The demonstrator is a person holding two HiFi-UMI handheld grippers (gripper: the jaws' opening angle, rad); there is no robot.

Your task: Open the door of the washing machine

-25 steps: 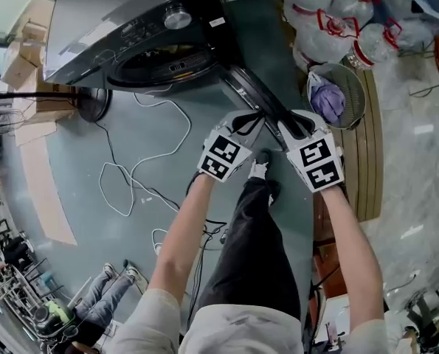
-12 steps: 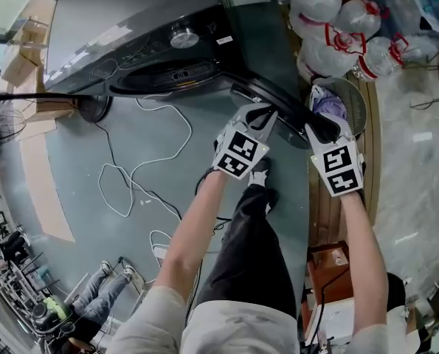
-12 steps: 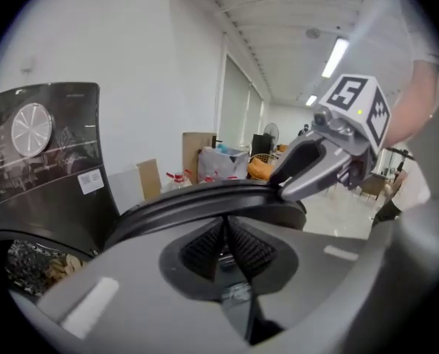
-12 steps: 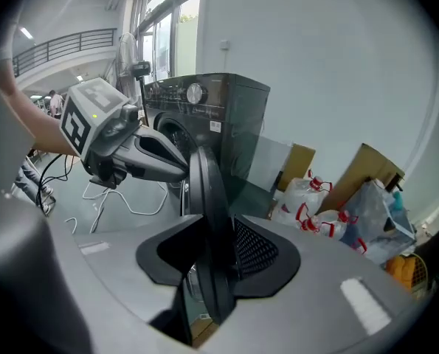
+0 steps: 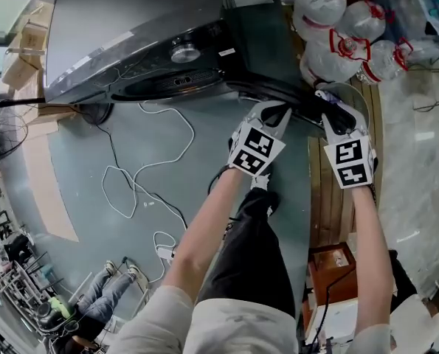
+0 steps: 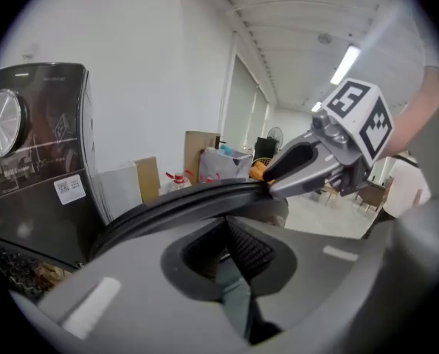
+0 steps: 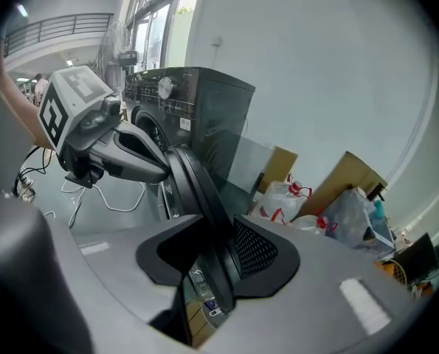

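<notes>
Both claws were at the door of the washing machine, which stood swung open. The right claw clamped the door's rim, seemingly to pull it wider. The left claw, jaws just closed on nothing, sat beside the rim.

My right gripper shell: matt grey plastic; pads: black, fine mesh texture. Door rim: glossy black plastic. Washing machine casing: dark, glossy, smooth; dial: bright polished metal. Floor: smooth, matt grey-green. Boxes: plain brown cardboard.
</notes>
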